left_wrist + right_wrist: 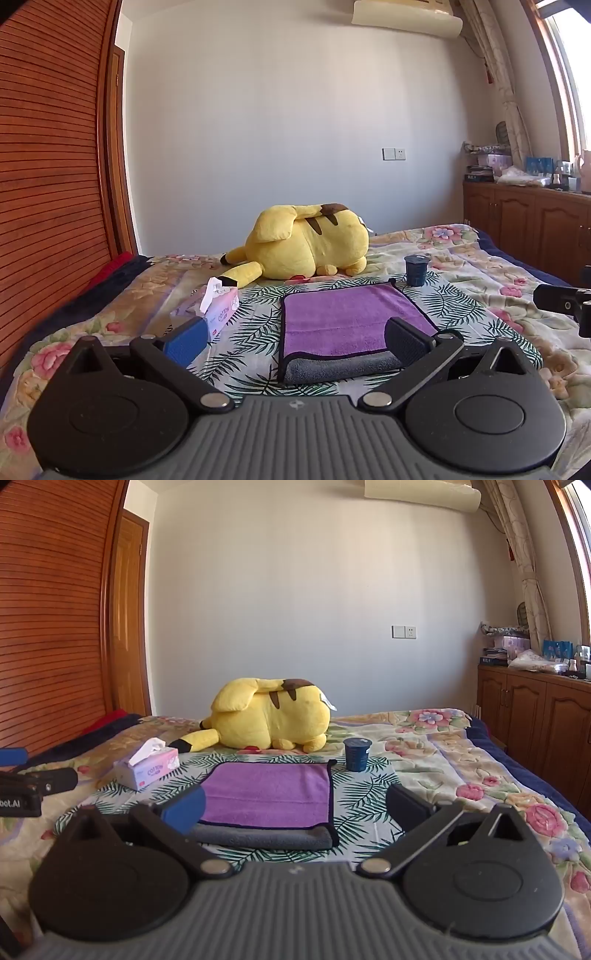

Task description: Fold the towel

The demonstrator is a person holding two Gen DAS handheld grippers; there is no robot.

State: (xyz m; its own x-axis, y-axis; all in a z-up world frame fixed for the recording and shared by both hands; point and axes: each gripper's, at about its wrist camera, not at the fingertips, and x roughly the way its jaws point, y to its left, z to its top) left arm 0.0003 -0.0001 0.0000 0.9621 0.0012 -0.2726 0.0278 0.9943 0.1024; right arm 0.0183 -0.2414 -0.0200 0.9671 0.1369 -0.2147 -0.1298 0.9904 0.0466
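Left gripper (pixel 295 341), black two-finger claw with one blue pad and one black pad: jaws spread wide, gripping nothing. It sits low centre of the left wrist frame, above the bed, clear of the cloth.

Right gripper (pixel 295 806), same build: also spread wide and holding nothing, low centre of the right wrist frame.

Purple microfibre towel with grey underside and dark piping (pixel 351 317) (pixel 269 794): flat on the floral bedspread (pixel 480 269) (pixel 461 749), centre of both frames. Its near edge is turned up so a grey band shows along the front. In the left wrist view the black finger overlaps the towel's near right corner; contact can't be determined. In the right wrist view the blue finger overlaps the near left corner, likewise unclear.

Pink and white tissue box with a tissue sticking out (pixel 218 308) (pixel 147 770): left of the towel, apart from it.

Dark blue lidded cup (pixel 415 270) (pixel 357 753): upright, just beyond the towel's far right corner.

Yellow plush toy with brown stripes (pixel 306 242) (pixel 269 716): lying on its side behind the towel, mid frame.

Wooden cabinet (pixel 524 218) (pixel 535 709): right edge, beside the bed.
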